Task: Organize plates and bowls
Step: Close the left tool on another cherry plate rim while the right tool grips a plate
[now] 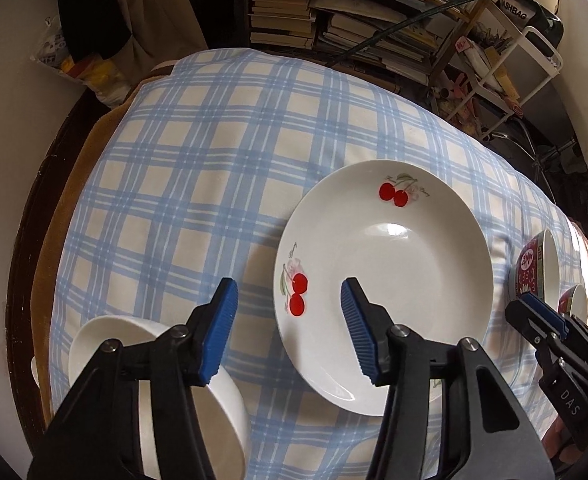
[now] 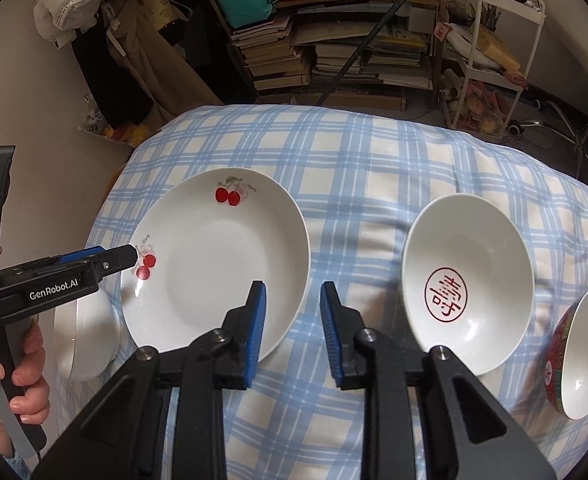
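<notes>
Left tongs (image 1: 290, 292) half-wide, straddling cherry plate (image 1: 385, 280) rim at its 8 o'clock; nothing pinched. Right tongs (image 2: 292, 296) narrow, empty, at plate's 5 o'clock. Seat both pads on rim, squeeze, lift level. White bowl (image 1: 142, 380) waits at 7 o'clock on worktop (image 1: 182, 184).

The plain white ceramic bowl (image 1: 150, 364) lies half hidden behind the left gripper (image 1: 288, 322). The red-patterned bowl (image 2: 581, 354) is cut off by the picture's edge.
</notes>
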### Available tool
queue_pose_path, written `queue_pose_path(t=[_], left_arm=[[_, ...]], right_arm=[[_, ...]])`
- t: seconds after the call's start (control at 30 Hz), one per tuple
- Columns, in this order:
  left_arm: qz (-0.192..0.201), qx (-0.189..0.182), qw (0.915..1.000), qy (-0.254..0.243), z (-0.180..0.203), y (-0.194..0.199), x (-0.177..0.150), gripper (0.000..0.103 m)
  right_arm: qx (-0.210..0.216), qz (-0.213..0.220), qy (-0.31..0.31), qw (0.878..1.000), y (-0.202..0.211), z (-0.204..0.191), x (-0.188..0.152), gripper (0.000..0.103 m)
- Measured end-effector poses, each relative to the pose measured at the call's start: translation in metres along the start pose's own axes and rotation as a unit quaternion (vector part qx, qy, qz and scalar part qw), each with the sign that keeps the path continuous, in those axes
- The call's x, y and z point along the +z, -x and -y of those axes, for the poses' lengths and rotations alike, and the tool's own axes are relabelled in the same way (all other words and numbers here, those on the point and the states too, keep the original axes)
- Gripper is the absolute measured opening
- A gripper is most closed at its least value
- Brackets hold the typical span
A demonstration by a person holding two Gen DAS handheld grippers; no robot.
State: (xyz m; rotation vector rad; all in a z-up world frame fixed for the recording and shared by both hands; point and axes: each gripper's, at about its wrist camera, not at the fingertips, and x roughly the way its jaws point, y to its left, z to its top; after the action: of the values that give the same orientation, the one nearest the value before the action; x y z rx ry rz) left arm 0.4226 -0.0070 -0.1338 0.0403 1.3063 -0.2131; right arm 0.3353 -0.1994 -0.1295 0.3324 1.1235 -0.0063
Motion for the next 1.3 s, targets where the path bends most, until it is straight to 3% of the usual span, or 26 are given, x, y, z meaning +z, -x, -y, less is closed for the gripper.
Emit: queue_pose_path(t=[0.07, 0.2, 0.33, 0.4, 0.5, 0.63, 1.3], left_arm=[[0.005, 0.011, 0.9999, 0.004, -0.002, -0.002, 0.000, 0.050], [-0.006, 0.008, 0.9999, -0.004, 0.001, -0.012, 0.002, 0.039], [-0.006, 0.007, 0.9999, 0.004, 0.001, -0.020, 0.001, 0.029], [-0.005, 0.008, 0.9999, 0.006, 0.002, -0.023, 0.000, 0.019], [0.000, 0.027, 0.9996, -0.001, 0.003, -0.027, -0.001, 0.014], [-0.002, 0.010, 0.9997, 0.023, -0.003, -0.029, 0.002, 0.013], [-0.004, 0.009, 0.9998, 0.017, -0.003, -0.032, 0.003, 0.013]], right_arm=[[0.006, -0.012, -0.004, 1.000, -0.004, 0.002, -0.002, 0.029], [0.018, -0.017, -0.005, 1.000, -0.004, 0.005, -0.003, 0.018], [0.024, -0.022, -0.006, 0.999, -0.008, 0.006, -0.002, 0.017], [0.030, -0.025, -0.012, 0.999, -0.012, 0.007, -0.002, 0.013], [0.033, -0.029, -0.018, 0.999, -0.018, 0.007, -0.002, 0.011], [0.026, -0.033, -0.024, 0.999, -0.026, 0.010, 0.000, 0.011], [0.012, -0.039, -0.012, 0.999, -0.054, 0.005, 0.012, 0.011]])
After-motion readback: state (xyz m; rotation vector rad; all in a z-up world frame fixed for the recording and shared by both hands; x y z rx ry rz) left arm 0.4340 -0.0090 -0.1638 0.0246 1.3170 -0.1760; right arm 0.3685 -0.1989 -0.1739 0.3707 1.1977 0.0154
